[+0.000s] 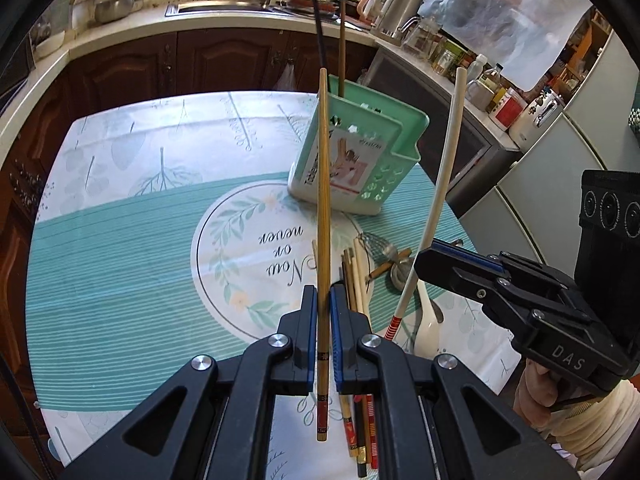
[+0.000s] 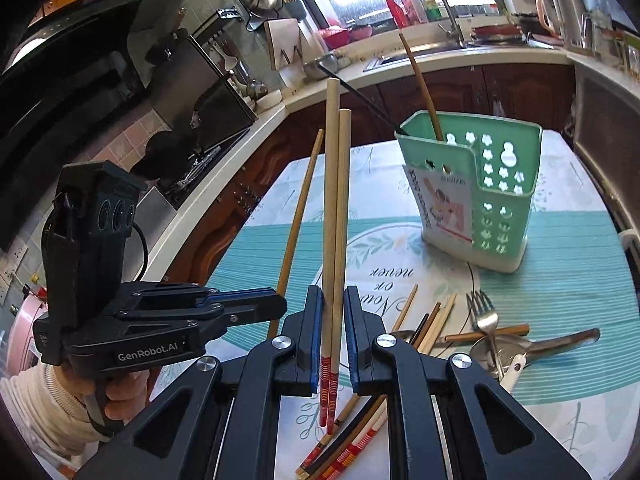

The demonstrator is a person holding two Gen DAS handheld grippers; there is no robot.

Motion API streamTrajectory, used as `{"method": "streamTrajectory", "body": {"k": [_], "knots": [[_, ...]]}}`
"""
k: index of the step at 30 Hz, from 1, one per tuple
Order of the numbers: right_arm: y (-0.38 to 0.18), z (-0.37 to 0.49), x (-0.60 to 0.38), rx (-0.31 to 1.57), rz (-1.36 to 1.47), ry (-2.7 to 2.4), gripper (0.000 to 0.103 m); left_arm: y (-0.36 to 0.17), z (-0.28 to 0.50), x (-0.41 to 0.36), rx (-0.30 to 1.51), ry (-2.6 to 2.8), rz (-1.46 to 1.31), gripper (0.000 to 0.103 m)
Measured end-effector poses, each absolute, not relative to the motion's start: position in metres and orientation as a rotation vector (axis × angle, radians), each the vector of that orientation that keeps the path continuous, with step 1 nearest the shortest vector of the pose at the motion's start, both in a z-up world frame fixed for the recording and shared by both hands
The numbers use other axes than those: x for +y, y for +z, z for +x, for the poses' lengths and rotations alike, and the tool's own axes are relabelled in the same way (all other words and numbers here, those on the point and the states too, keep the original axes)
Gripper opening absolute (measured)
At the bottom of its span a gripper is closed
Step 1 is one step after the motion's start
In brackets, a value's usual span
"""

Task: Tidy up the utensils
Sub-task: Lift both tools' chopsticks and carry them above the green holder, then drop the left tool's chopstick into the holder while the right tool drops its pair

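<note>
My left gripper (image 1: 323, 300) is shut on a single brown bamboo chopstick (image 1: 323, 208), held upright above the table. My right gripper (image 2: 333, 304) is shut on a pair of pale chopsticks with red-striped ends (image 2: 334, 220), also upright; one of them shows in the left wrist view (image 1: 442, 184). The mint-green utensil holder (image 1: 360, 156) (image 2: 480, 200) stands on the table beyond both grippers, with a dark chopstick (image 2: 368, 104) and a brown one (image 2: 420, 84) inside. Loose chopsticks (image 2: 352, 436), a fork (image 2: 484, 320) and spoons (image 2: 536, 348) lie on the cloth below.
The round table has a teal and white cloth (image 1: 120, 248). A whisk (image 1: 374, 246) and a white spoon (image 1: 426, 320) lie near the loose pile. A kitchen counter with sink (image 1: 224, 6) curves behind; jars and a kettle (image 1: 536, 120) stand at the right.
</note>
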State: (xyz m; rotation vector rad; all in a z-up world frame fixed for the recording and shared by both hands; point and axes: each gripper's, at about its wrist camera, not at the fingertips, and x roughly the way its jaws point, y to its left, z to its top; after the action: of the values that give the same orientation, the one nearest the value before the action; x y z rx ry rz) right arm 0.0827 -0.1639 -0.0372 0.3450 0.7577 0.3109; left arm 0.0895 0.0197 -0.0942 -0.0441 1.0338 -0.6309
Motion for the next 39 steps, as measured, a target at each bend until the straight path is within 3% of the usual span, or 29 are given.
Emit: {"method": "streamTrajectory", "body": {"k": [10, 23, 32, 39], "knots": [[0.018, 0.081, -0.176, 0.659, 0.316, 0.285, 0.01, -0.041, 0.101, 0.003, 0.905, -0.644, -0.051, 0.004], [0.133, 0.118, -0.238, 0.461, 0.297, 0.15, 0.01, 0.06, 0.165, -0.043, 0.597, -0.612, -0.096, 0.004], [0.152, 0.181, -0.293, 0.398, 0.242, 0.05, 0.01, 0.027, 0.217, -0.083, 0.513, -0.562, -0.134, 0.004], [0.115, 0.233, -0.317, 0.395, 0.209, 0.053, 0.011, -0.022, 0.227, -0.093, 0.466, -0.529, -0.108, 0.004]]}}
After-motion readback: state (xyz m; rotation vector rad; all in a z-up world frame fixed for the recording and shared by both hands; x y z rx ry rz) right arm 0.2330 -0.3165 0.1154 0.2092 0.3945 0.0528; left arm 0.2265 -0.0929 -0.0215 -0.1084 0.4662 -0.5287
